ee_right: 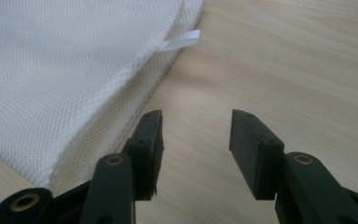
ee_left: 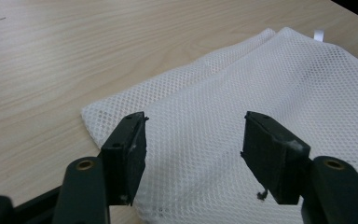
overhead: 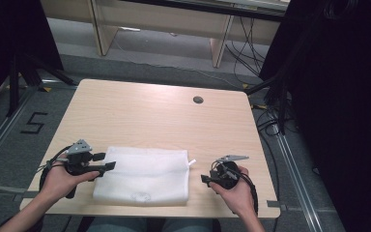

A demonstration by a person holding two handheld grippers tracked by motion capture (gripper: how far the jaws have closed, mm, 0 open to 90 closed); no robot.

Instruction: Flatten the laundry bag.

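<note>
A folded white mesh bag (overhead: 145, 175) lies flat near the table's front edge, with a small white ribbon tab (overhead: 192, 162) at its far right corner. My left gripper (overhead: 107, 162) is open, its jaws hovering over the bag's left edge (ee_left: 200, 140). My right gripper (overhead: 206, 179) is open too, over bare wood just right of the bag (ee_right: 51, 84), nothing between its fingers. The ribbon tab (ee_right: 181, 40) pokes out ahead of the right jaws.
The light wooden table (overhead: 159, 113) has a round cable hole (overhead: 198, 99) near its far edge. Black stands and cables crowd the floor at left and right, and wooden furniture legs stand behind.
</note>
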